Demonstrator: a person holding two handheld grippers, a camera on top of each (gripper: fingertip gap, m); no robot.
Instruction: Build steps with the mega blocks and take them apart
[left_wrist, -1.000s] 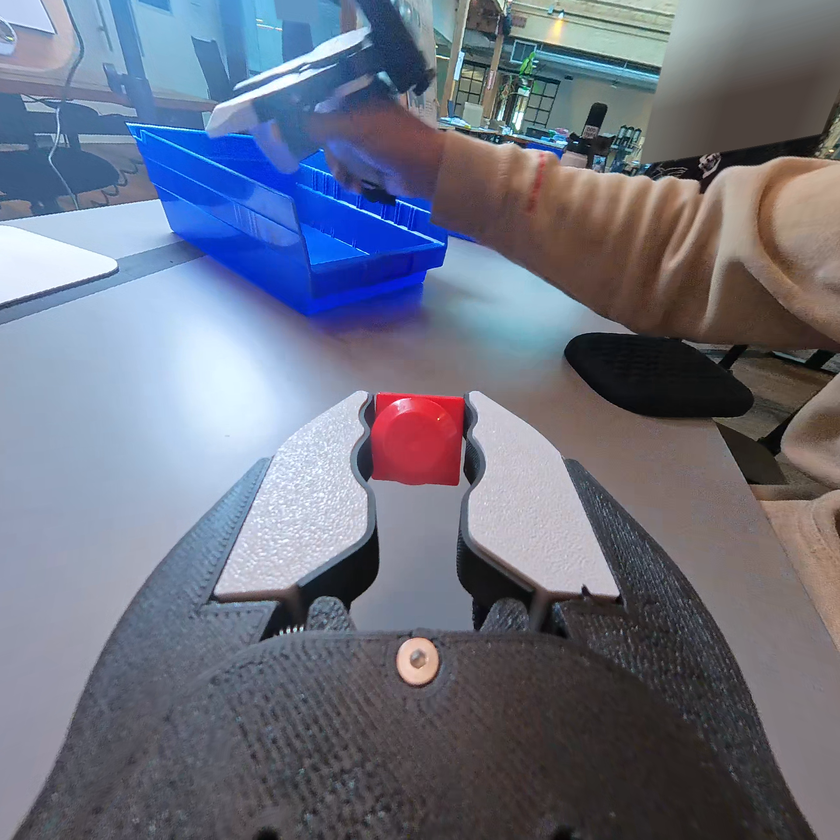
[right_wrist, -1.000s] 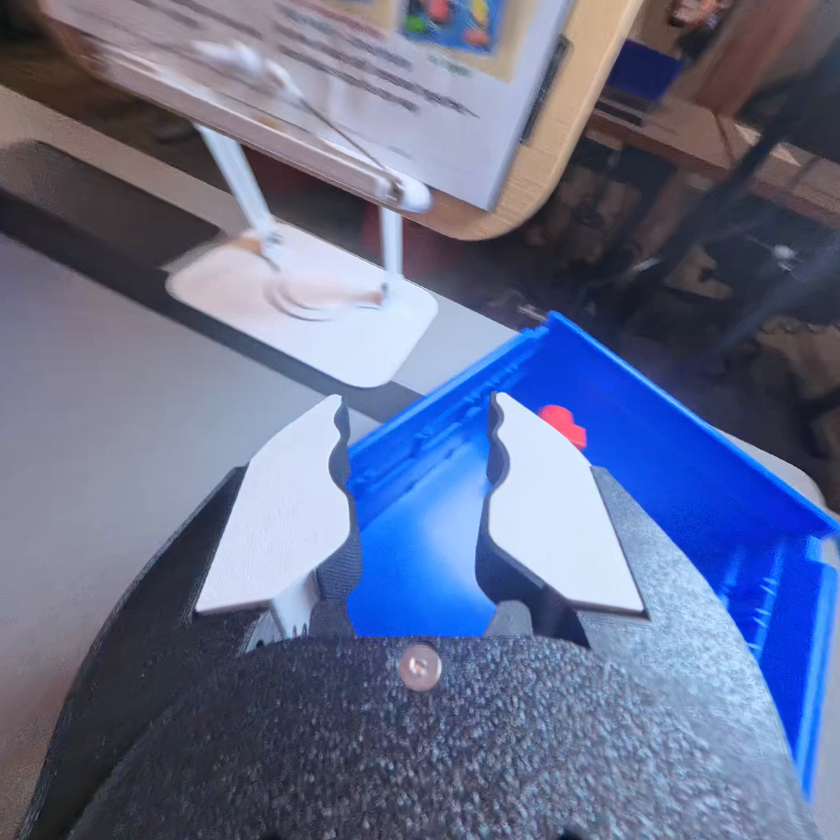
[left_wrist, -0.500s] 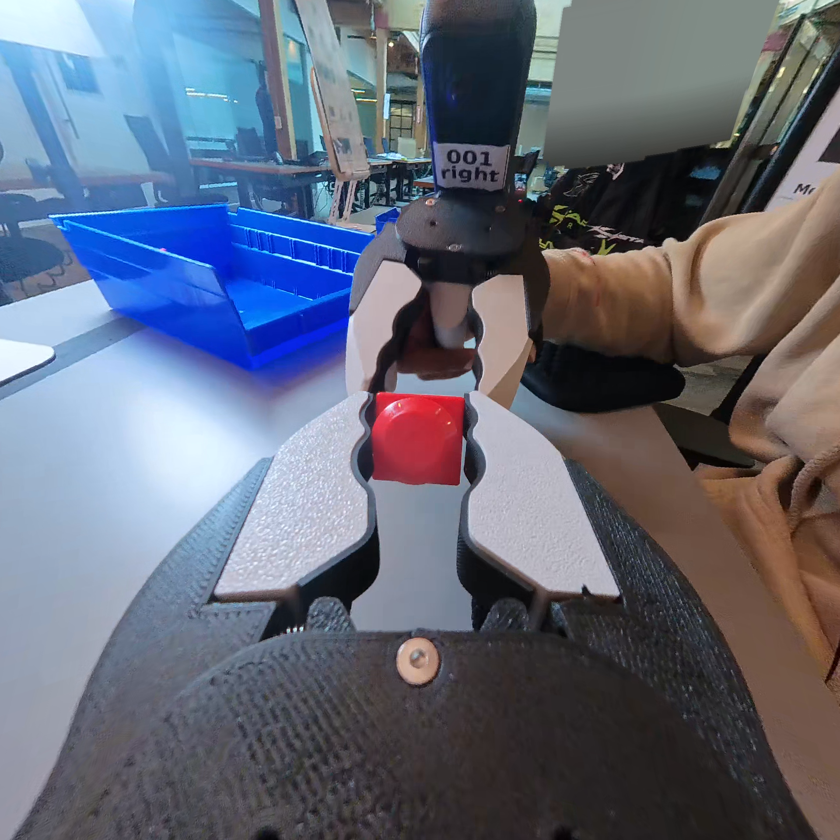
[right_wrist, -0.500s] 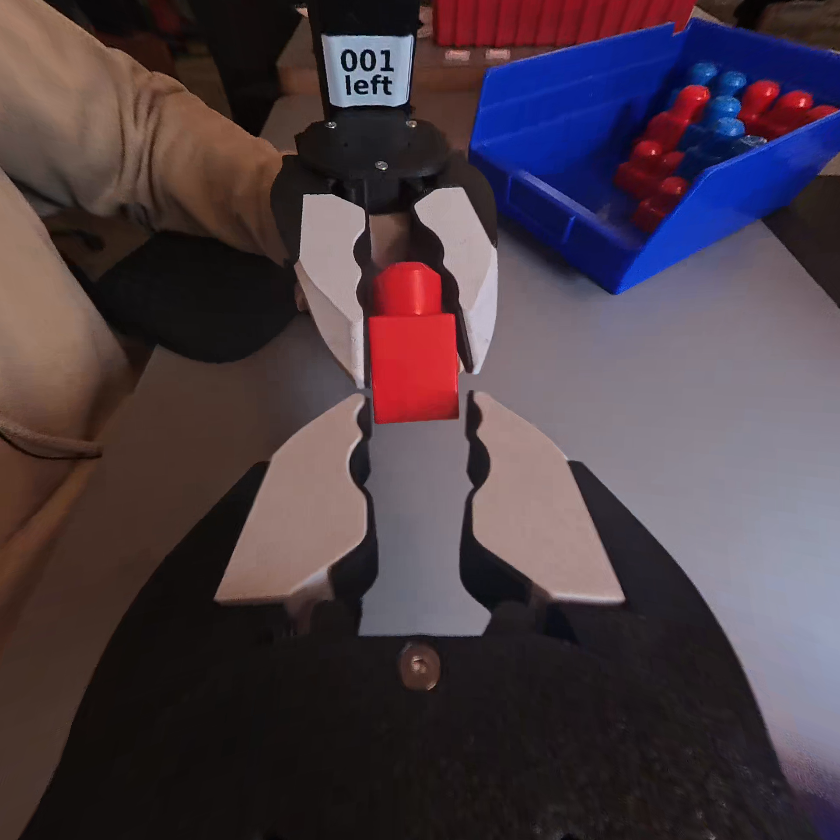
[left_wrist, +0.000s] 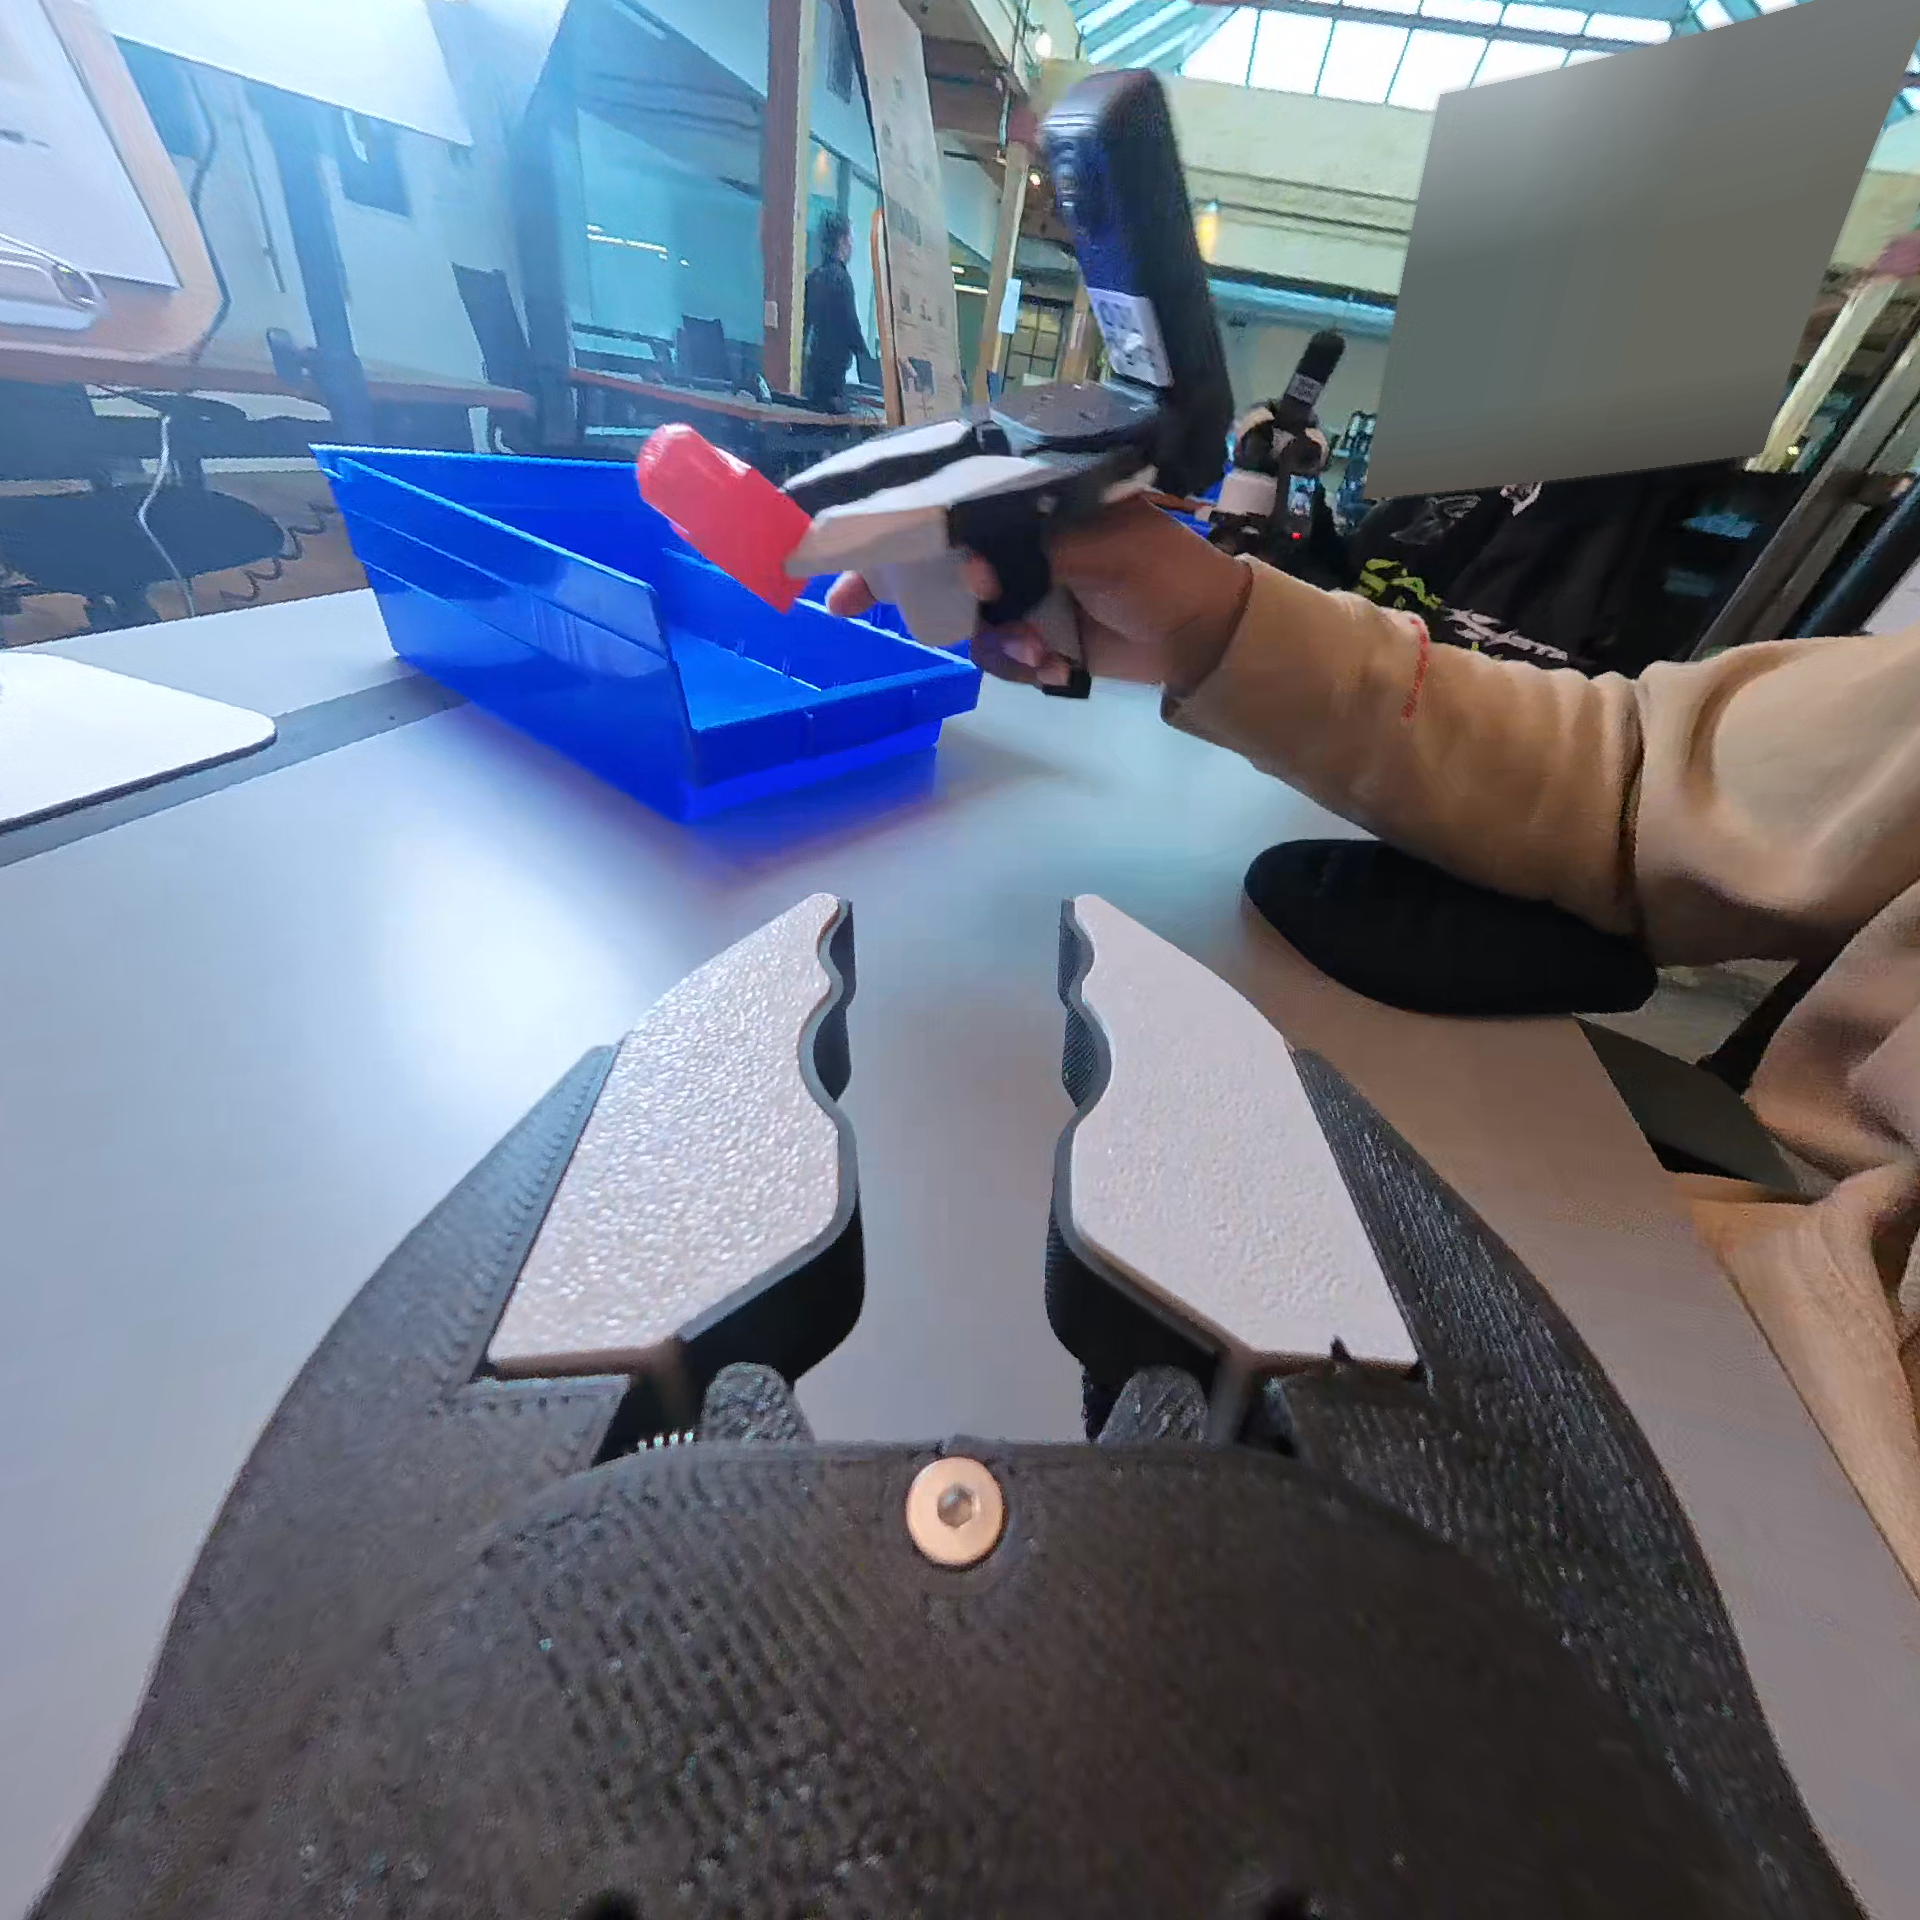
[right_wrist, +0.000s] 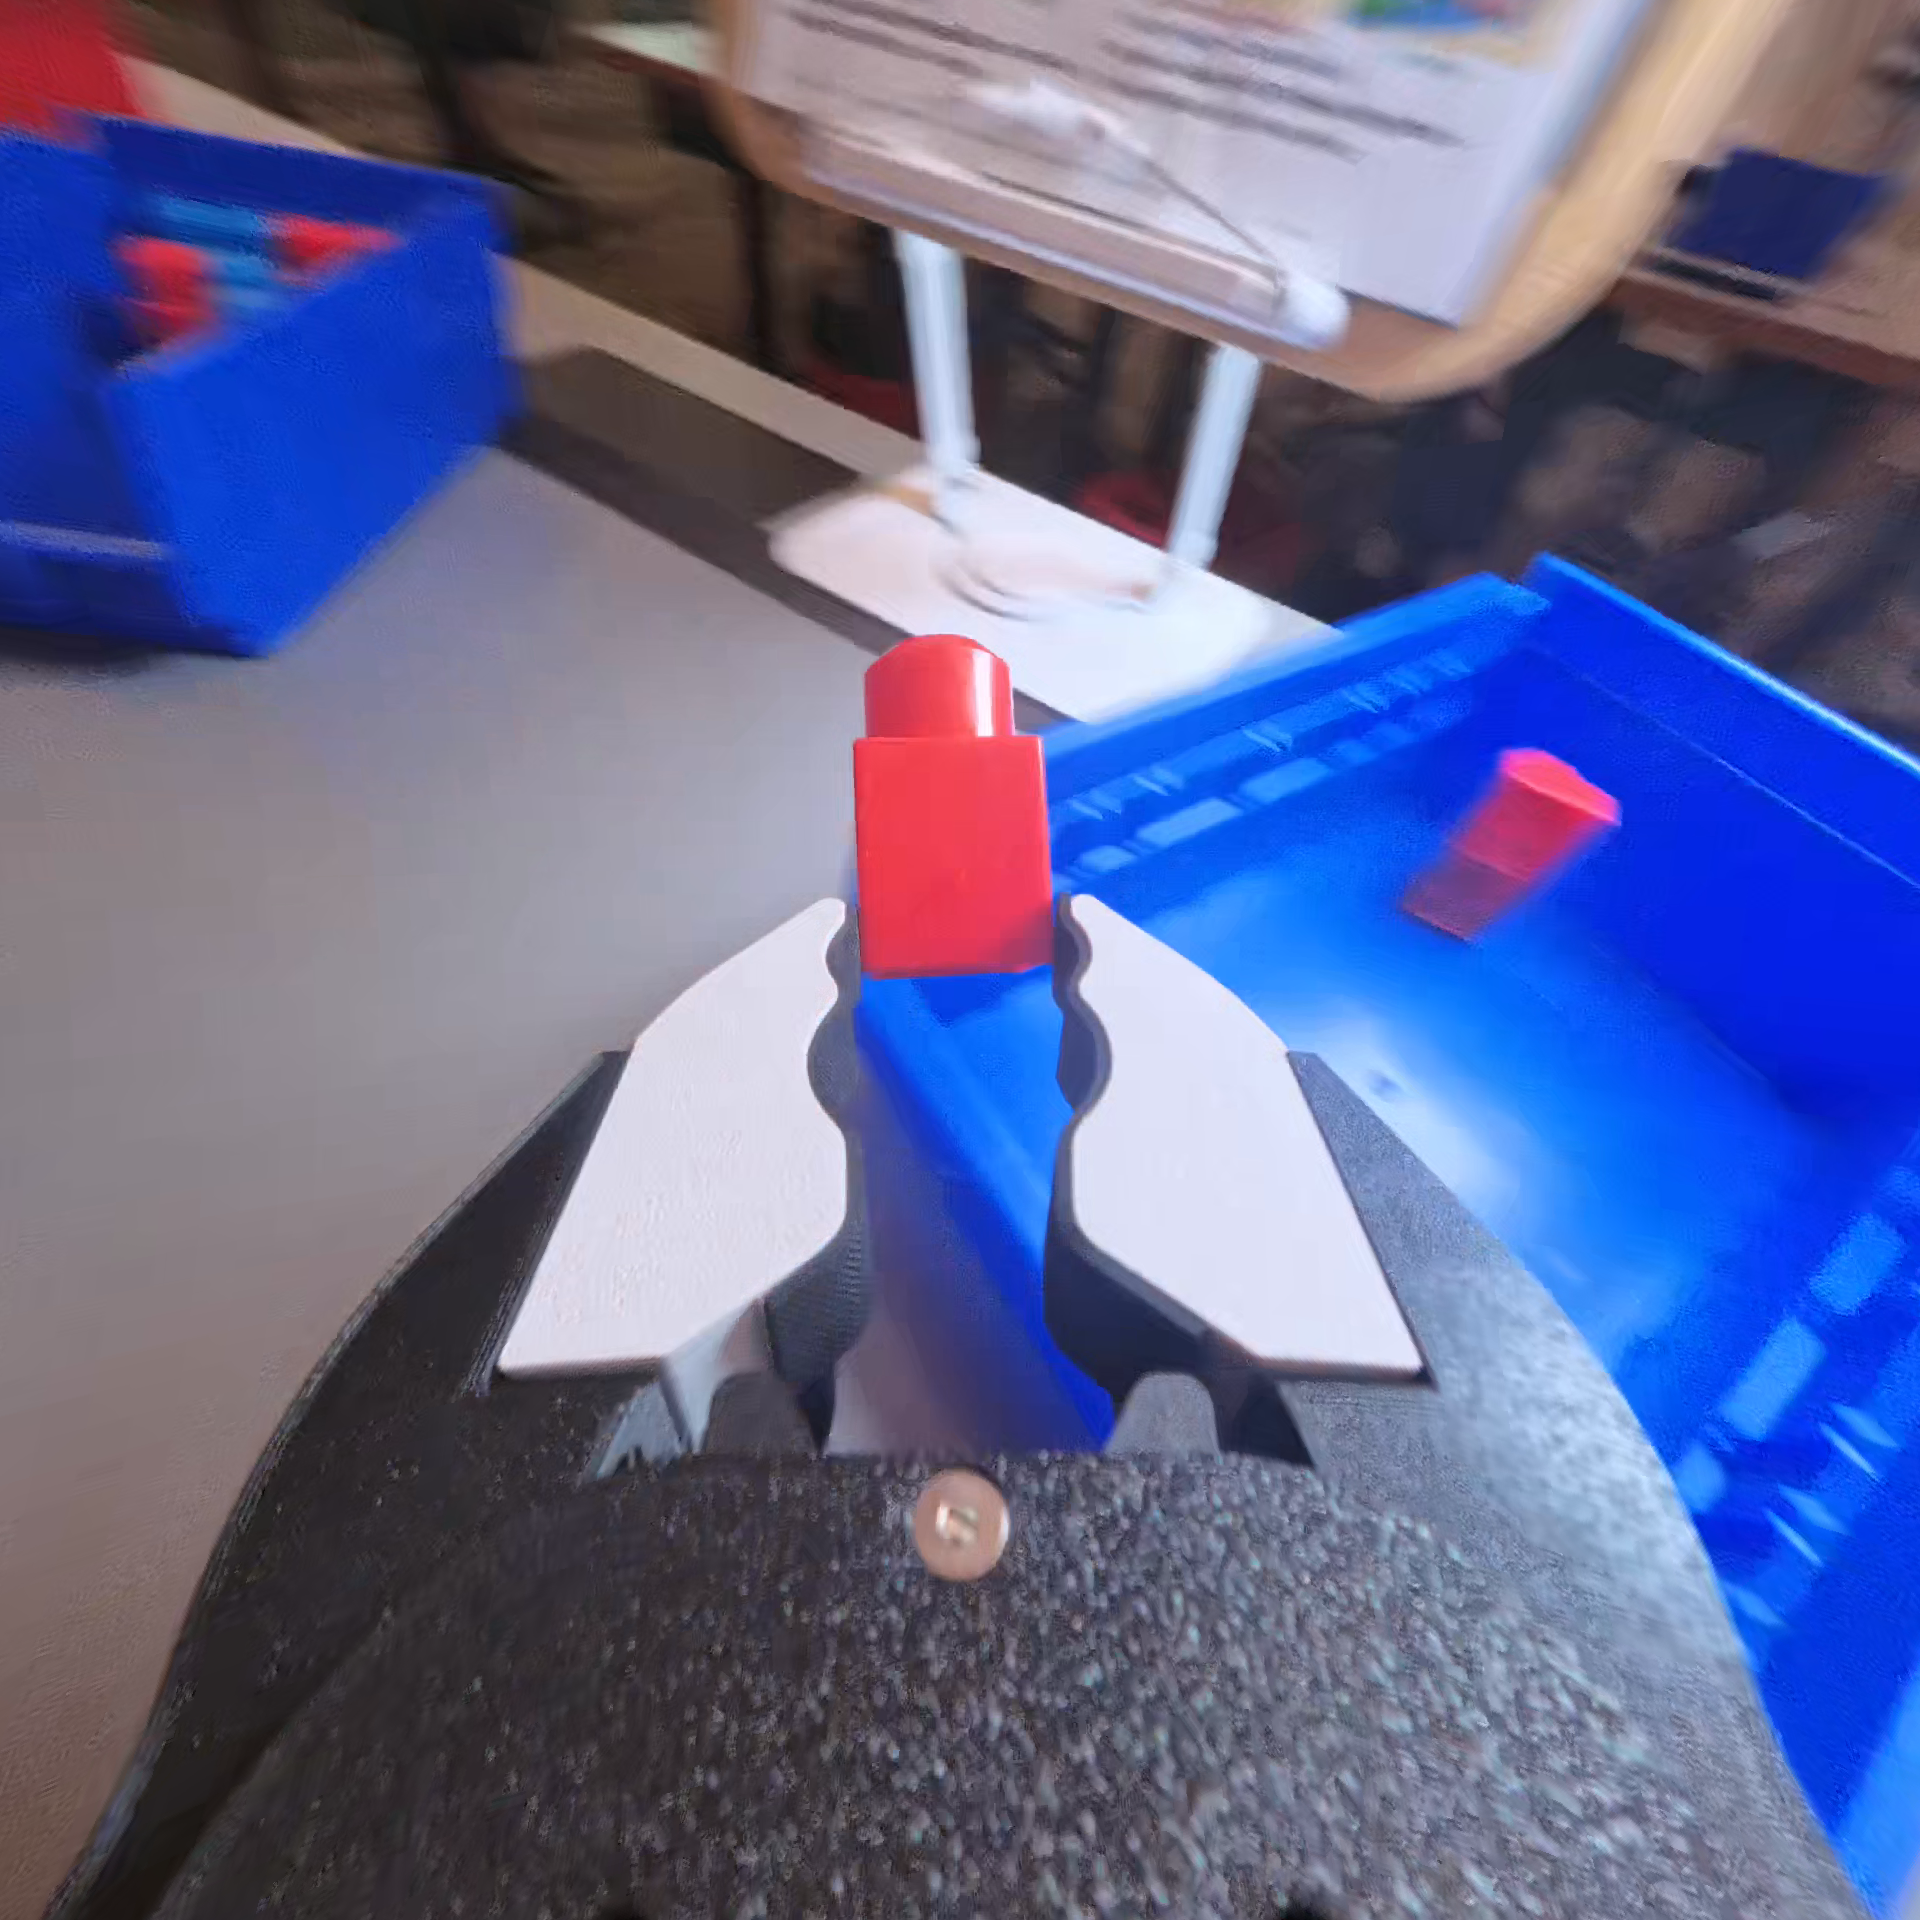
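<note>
Red plastic, a single-stud mega block (right_wrist: 951, 852) sits clamped by its lower end between the fingertips of the right tool (right_wrist: 954, 935), stud pointing away from the tool. It is held in the air above the near wall of a blue bin (right_wrist: 1558, 1091). In the left wrist view the same block (left_wrist: 717, 509) shows at the tip of the right tool (left_wrist: 821, 540), above that bin (left_wrist: 582, 644), with a hand (left_wrist: 1091, 613) in a beige sleeve on the tool's grip.

A second red block (right_wrist: 1507, 842) lies tilted on the floor of the bin, near its far wall and well apart from the held one.

Farther left on the grey desk (right_wrist: 364, 883) stands another blue bin (right_wrist: 260, 416), blurred, with red and blue pieces inside it. A white stand base (right_wrist: 997, 582) rests on the desk between the two bins, behind the held block.

The left tool (left_wrist: 956, 935) hovers low over the bare desk (left_wrist: 312, 987), its fingers spread apart with nothing between them. A black pad (left_wrist: 1434, 935) lies at the desk's edge to its right, under the sleeve.
</note>
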